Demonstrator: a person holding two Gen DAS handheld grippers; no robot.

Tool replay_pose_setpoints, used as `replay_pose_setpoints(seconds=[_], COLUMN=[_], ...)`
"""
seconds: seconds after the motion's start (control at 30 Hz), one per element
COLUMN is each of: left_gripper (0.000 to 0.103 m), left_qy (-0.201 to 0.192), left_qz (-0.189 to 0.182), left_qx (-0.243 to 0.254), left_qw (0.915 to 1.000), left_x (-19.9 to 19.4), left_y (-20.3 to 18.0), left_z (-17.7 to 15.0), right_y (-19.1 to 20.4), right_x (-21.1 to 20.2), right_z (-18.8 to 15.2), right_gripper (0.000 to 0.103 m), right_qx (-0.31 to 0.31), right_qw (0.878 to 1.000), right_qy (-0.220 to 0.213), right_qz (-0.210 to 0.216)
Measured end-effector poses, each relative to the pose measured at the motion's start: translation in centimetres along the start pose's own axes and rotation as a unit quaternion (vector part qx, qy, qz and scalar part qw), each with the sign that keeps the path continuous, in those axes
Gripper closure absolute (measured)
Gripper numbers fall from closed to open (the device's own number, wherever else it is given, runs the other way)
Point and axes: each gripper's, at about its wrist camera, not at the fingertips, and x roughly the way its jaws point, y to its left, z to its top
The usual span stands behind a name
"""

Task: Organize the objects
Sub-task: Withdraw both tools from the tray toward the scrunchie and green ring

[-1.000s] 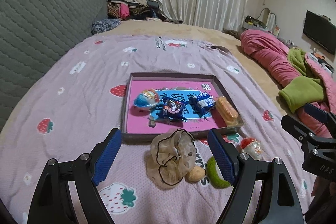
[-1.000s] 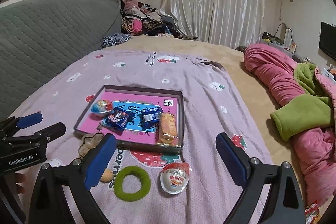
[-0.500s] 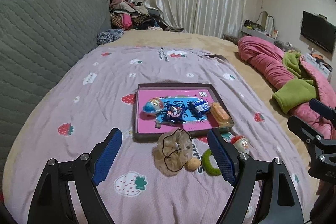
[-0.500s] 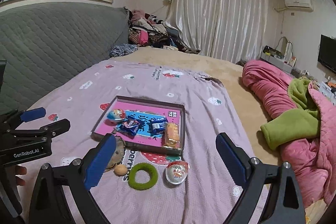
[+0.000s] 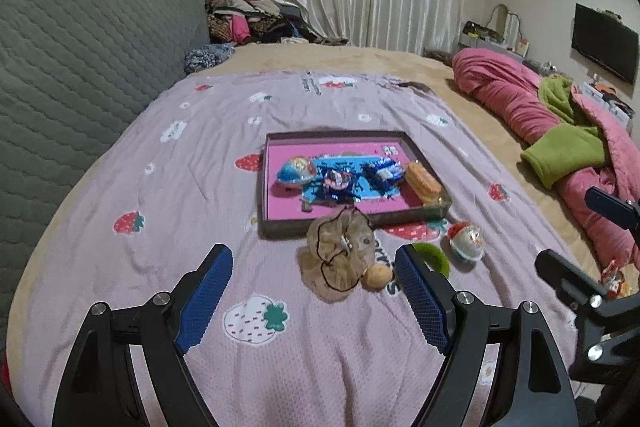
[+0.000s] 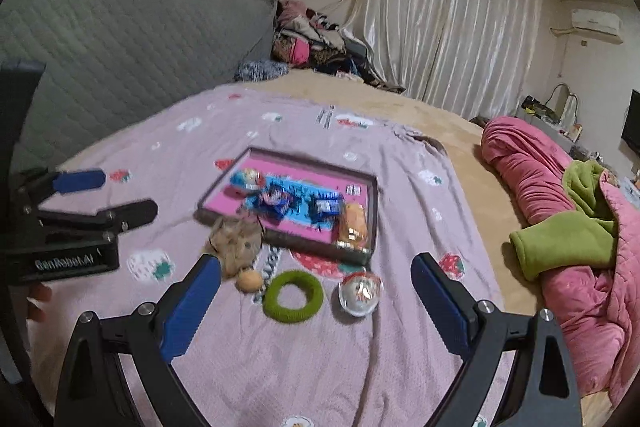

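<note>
Loose items lie ahead of both spread, empty claws.
Your right claw (image 6: 316, 301) sits nearer the fuzzy green ring (image 6: 293, 295); the left claw (image 5: 314, 293) faces the beige gauze scrunchie (image 5: 340, 253).

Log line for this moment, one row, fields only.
left claw: open, empty | right claw: open, empty | tray: four snacks inside | loose on bedspread: scrunchie, green ring, foil egg

Dim, even indoor light with soft shadows; strong fisheye bending and dark corners; right wrist view motion-blurred, left sharp.
</note>
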Motion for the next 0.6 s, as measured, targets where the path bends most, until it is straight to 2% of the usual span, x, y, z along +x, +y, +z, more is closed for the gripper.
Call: replay_pose_setpoints(seconds=[0.47, 0.6], left_gripper=[0.019, 0.019], left_qy=[0.046, 0.058], left_qz=[-0.003, -0.007], left_qx=[0.005, 0.003], left_qw=[0.9989, 0.9983], left_x=[6.1, 7.7], left_y=[0.0, 0.0], left_z=[-3.1, -3.6], right_y=[1.7, 2.2], right_x=[5.1, 6.8], right_z=[-3.9, -4.6], right_gripper=[0.007, 0.011], right_qx=[-0.035, -0.053], right_qw=[0.998, 0.996], right_qy=[0.048, 0.068], right_qz=[0.013, 0.013])
